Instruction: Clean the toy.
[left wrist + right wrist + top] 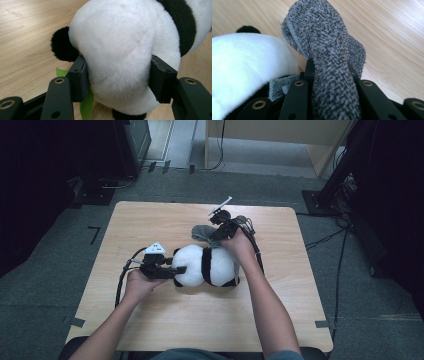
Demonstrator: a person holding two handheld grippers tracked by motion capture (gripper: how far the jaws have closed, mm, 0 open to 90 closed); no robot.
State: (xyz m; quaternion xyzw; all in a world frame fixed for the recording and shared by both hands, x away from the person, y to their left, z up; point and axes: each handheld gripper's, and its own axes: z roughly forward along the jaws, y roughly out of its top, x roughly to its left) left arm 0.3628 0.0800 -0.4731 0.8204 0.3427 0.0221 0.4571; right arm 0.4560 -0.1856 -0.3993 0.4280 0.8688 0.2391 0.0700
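Observation:
A black-and-white panda plush [207,265] lies on its side in the middle of the wooden table [150,220]. My left gripper [179,270] comes in from the left and is shut on the panda's white head [120,50], one pad pressed in on each side. A green leaf-shaped piece [86,103] pokes out under the plush by the left jaw. My right gripper [216,237] sits just behind the panda, shut on a fuzzy grey cloth [201,232]. The cloth [324,50] runs up between the jaws and droops onto the table beyond the panda's body [244,62].
The table has bare wood on all sides of the plush. Cables trail from both grippers. Beyond the far edge are grey carpet, a light wooden cabinet [280,140] and dark stands [340,175] at the right.

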